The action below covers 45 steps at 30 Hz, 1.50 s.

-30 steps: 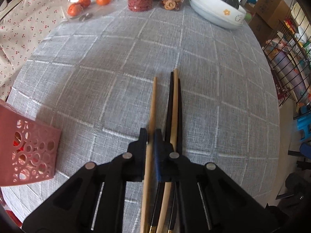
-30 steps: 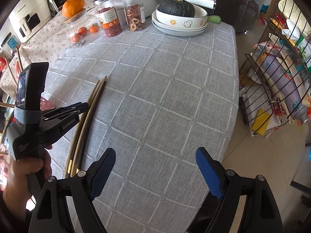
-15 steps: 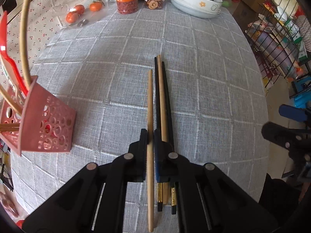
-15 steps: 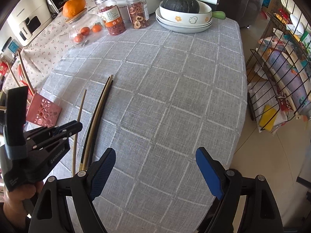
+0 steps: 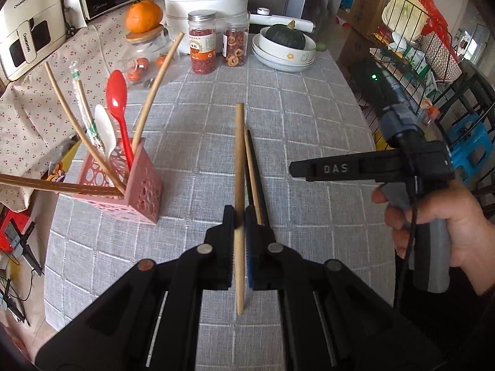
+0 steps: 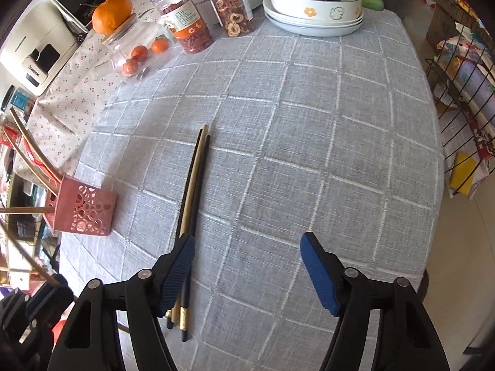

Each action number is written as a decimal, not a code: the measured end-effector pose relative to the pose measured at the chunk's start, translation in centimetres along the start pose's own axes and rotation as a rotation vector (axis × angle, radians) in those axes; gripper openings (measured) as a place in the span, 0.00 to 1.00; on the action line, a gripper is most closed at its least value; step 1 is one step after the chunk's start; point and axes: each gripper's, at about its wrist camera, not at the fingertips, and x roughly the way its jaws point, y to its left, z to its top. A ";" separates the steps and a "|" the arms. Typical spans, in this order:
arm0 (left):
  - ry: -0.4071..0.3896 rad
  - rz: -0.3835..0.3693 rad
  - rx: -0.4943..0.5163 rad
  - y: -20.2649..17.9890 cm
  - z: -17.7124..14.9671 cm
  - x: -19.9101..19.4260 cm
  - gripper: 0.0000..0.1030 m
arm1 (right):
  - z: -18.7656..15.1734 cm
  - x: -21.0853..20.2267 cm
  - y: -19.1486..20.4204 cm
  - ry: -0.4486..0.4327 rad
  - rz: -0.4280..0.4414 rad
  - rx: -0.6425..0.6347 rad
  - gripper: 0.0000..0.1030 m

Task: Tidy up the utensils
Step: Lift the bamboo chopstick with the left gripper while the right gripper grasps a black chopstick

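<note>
My left gripper (image 5: 239,225) is shut on a pale wooden chopstick (image 5: 238,142), held above the grey checked tablecloth. Under it on the cloth lie three more chopsticks (image 5: 255,179), one wooden between two black ones. They also show in the right wrist view as a bundle of chopsticks (image 6: 193,191). My right gripper (image 6: 247,259) hangs over their thick ends with its jaws closing. Only bare cloth lies between its blue pads (image 6: 315,266), and the left pad covers part of the bundle. The pink perforated holder (image 5: 139,185) (image 6: 83,207) stands at the left with a red spoon (image 5: 117,95), a white spoon (image 5: 103,126) and several chopsticks in it.
Jars (image 5: 202,43) of dried food, a glass jar of small tomatoes (image 6: 136,58) topped by an orange, and stacked white dishes (image 6: 312,15) with a dark squash line the far edge. A wire rack (image 6: 464,92) stands off the right side. A hand (image 5: 448,232) holds the right gripper's handle.
My left gripper has risen off the cloth with the wooden chopstick, and the holder has come into fuller view. My right gripper has shifted left over the remaining chopsticks, and its jaws have narrowed.
</note>
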 end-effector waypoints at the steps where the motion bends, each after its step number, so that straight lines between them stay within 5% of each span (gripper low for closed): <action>1: -0.006 -0.002 -0.004 0.3 -0.1 -0.4 0.07 | 0.2 0.4 0.4 0.001 0.020 -0.011 0.56; 7: -0.039 -0.001 -0.040 2.6 -1.1 -2.5 0.07 | 1.9 3.0 1.7 0.006 0.055 -0.025 0.27; 13: -0.057 -0.011 -0.073 4.2 -1.6 -3.9 0.07 | 3.3 5.5 1.6 0.022 0.068 0.029 0.17; 23: -0.073 -0.011 -0.114 6.0 -2.1 -4.8 0.07 | 3.4 6.8 2.9 0.026 0.023 0.005 0.15; 31: -0.073 -0.001 -0.130 6.2 -2.2 -4.8 0.07 | 2.6 7.2 5.6 0.065 -0.167 -0.140 0.10; 37: -0.085 0.002 -0.153 6.3 -2.3 -5.1 0.07 | 2.1 6.1 4.3 0.058 -0.052 -0.071 0.06; 45: -0.151 -0.004 -0.171 5.9 -2.3 -6.8 0.07 | 0.3 -2.3 4.7 -0.122 0.047 -0.159 0.05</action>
